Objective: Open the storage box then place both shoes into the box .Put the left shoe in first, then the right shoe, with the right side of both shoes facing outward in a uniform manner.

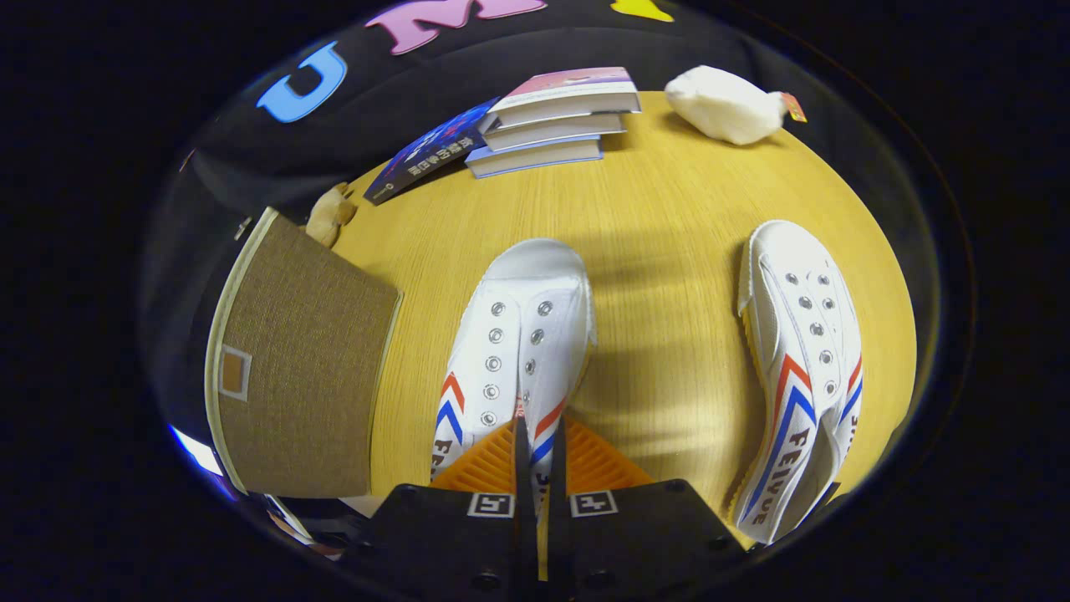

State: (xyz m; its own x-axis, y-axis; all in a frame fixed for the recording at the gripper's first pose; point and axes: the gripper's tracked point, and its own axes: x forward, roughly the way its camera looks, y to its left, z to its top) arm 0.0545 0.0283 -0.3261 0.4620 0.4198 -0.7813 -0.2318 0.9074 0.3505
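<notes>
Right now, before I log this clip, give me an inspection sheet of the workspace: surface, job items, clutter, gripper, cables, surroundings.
Surface: wooden tabletop, light grain, bare between the two shoes.
Job's things: fabric storage box beside the near shoe, lid appears closed; near white shoe directly ahead of the fingers, toe pointing away; second white shoe apart on the other side, lying on the table.
Clutter: stack of books at the far edge, one blue book leaning against it; white plush toy; small tan toy behind the box.
Gripper: gripper fingers nearly together, pinching the near shoe's tongue or heel area; exact hold cannot be told.
Cables: nothing seen.
Surroundings: black cloth booth wall.
</notes>
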